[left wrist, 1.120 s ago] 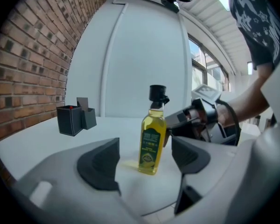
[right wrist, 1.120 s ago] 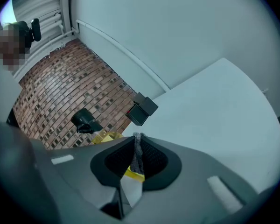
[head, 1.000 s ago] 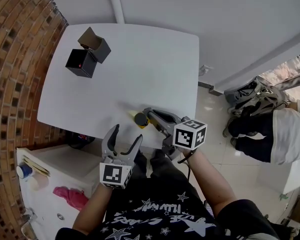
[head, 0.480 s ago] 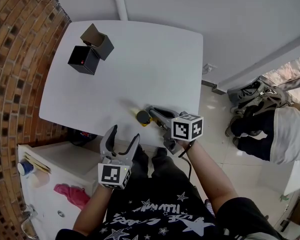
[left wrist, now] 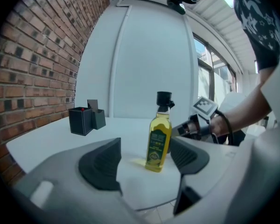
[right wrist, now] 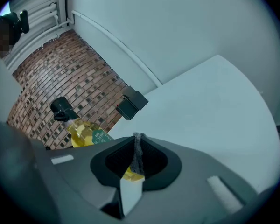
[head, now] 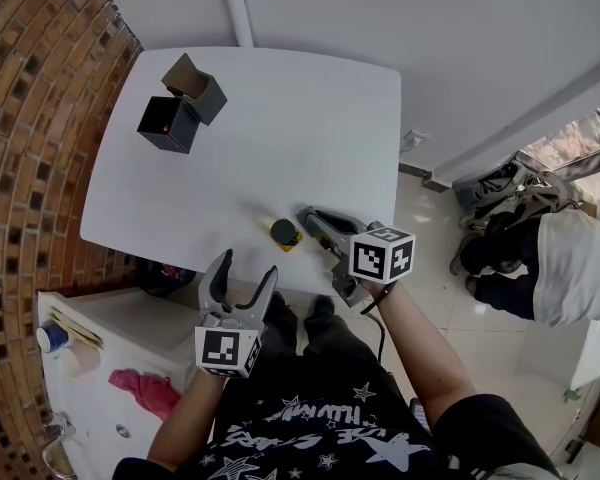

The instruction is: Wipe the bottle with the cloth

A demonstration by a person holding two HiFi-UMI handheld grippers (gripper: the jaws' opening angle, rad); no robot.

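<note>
Fingers, left: the left gripper (head: 248,268) has its jaws spread apart with nothing between the pads. It is held low, just off the near edge of the table (head: 280,118).
Fingers, right: the right gripper (head: 308,218) has its jaws pressed together on a thin grey strip of cloth (right wrist: 138,153), which is pinched upright between the pads.
Bottle: the bottle (head: 283,233) stands upright on the table near the front edge. It holds yellow oil and has a black cap (left wrist: 164,98).
Right gripper and bottle: the jaw tips lie just beside the bottle, on its right. Whether the cloth touches it cannot be told.
Left gripper's line to the bottle: only bare tabletop lies between them. From that gripper's view the right gripper sits just behind the bottle, to the right.
Far corner: two black boxes (head: 165,125) sit touching, well apart from the bottle. The nearer one carries a red dot (head: 158,128), and the other is open with its flap up.
Around the table: a brick wall (head: 30,118) runs along the left, and a white pipe (head: 235,8) runs along the floor beyond the table. A white cabinet (head: 100,318) beside the left gripper has a pink thing (head: 145,393) on it.
Floor at right: shoes (head: 500,183) lie there, with another person (head: 570,268) at the frame's edge.
Writing: the bottle's label (left wrist: 157,141) is green and yellow, with print too small to read. The white print on the holder's starred black shirt (head: 310,433) cannot be read.
</note>
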